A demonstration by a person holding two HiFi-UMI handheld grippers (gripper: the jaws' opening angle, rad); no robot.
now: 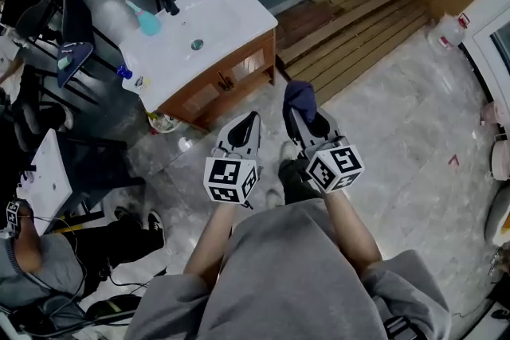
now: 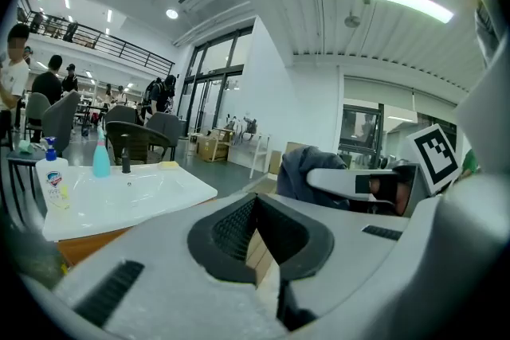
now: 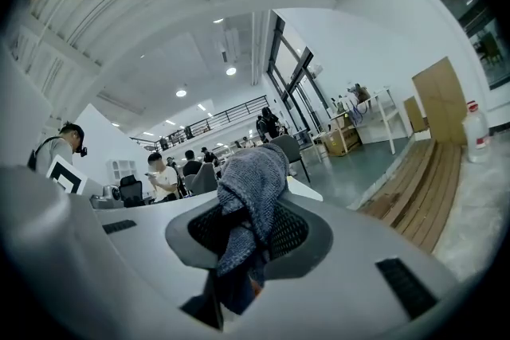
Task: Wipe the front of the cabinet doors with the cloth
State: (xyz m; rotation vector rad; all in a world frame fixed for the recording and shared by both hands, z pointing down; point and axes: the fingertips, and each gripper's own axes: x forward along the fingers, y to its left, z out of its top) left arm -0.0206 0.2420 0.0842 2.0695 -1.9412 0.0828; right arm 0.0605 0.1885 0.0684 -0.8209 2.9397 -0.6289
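Right gripper view: right gripper clamped on blue-grey cloth. Left gripper closed, empty; vanity cabinet ahead-left of both.

Head view steeply down, gripper views — upward

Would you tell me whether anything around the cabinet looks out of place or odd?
Nothing looks spilled or damaged. The one oddity: the cabinet stands free on the floor, against no wall, next to wooden planks laid on the ground. The cloth sits bunched in the right gripper, not yet at the cabinet.
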